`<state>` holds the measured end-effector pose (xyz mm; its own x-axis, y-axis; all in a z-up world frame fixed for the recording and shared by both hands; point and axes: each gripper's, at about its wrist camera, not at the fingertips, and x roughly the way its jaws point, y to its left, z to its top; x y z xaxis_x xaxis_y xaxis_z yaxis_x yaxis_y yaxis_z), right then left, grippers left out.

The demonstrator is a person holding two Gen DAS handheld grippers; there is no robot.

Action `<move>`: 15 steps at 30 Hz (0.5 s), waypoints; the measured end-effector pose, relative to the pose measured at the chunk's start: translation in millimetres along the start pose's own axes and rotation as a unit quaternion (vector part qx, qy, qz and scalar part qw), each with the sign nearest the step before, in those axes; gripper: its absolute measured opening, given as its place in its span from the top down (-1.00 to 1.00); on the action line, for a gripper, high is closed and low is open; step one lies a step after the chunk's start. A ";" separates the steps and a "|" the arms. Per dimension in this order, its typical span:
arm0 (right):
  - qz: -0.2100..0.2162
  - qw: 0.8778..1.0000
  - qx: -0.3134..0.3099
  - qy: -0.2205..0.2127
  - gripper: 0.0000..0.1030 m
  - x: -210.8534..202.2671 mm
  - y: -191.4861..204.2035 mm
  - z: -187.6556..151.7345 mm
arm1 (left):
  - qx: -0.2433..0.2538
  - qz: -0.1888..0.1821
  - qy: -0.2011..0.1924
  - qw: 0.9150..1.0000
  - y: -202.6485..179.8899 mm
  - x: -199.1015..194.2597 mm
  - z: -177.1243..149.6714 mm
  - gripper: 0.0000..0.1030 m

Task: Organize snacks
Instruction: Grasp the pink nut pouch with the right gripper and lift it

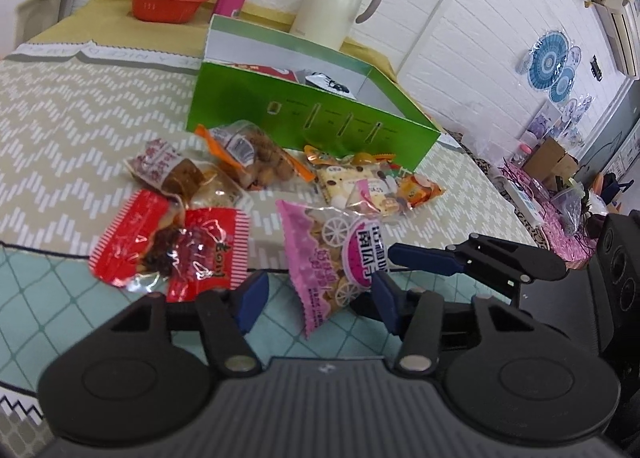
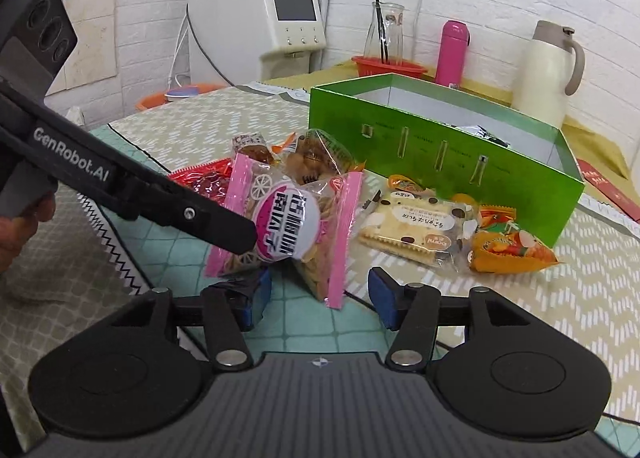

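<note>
The pink snack packet [image 1: 336,254] stands tilted on the surface [image 1: 80,106] before the green box [image 1: 312,118]. It sits between the half-open left gripper [image 1: 316,294], touching the right pad. The right gripper [image 2: 320,298] gapes wide, holding nothing.

A pink snack packet [image 1: 332,254] stands tilted before loose wrapped snacks [image 1: 224,162] and an open green box [image 1: 312,118].

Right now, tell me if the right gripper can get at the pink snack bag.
Probably yes: the pink snack bag lies just ahead of the open right gripper, though the left gripper already flanks it and may crowd it.
</note>
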<state>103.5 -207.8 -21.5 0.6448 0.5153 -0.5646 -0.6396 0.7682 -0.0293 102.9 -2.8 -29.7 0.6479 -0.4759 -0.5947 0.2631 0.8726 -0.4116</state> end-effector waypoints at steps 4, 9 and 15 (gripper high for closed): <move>0.015 0.999 0.035 0.000 -0.33 0.6 -4.0 -1.0 | -0.001 -0.007 0.010 1.000 1.5 5.5 -0.7 0.12; 0.008 1.000 0.029 -0.001 -0.33 0.5 1.2 -0.8 | -0.011 -0.009 0.006 1.000 4.2 7.6 -0.5 0.12; -0.004 0.998 0.063 -0.005 0.63 -0.5 -3.3 0.0 | -0.014 -0.026 0.004 1.000 3.6 10.8 1.6 0.52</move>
<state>105.3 -210.6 -21.1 0.6547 0.5118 -0.5562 -0.5769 0.8138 0.0698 112.0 -4.6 -36.4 0.6276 -0.5213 -0.5783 0.2765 0.8436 -0.4603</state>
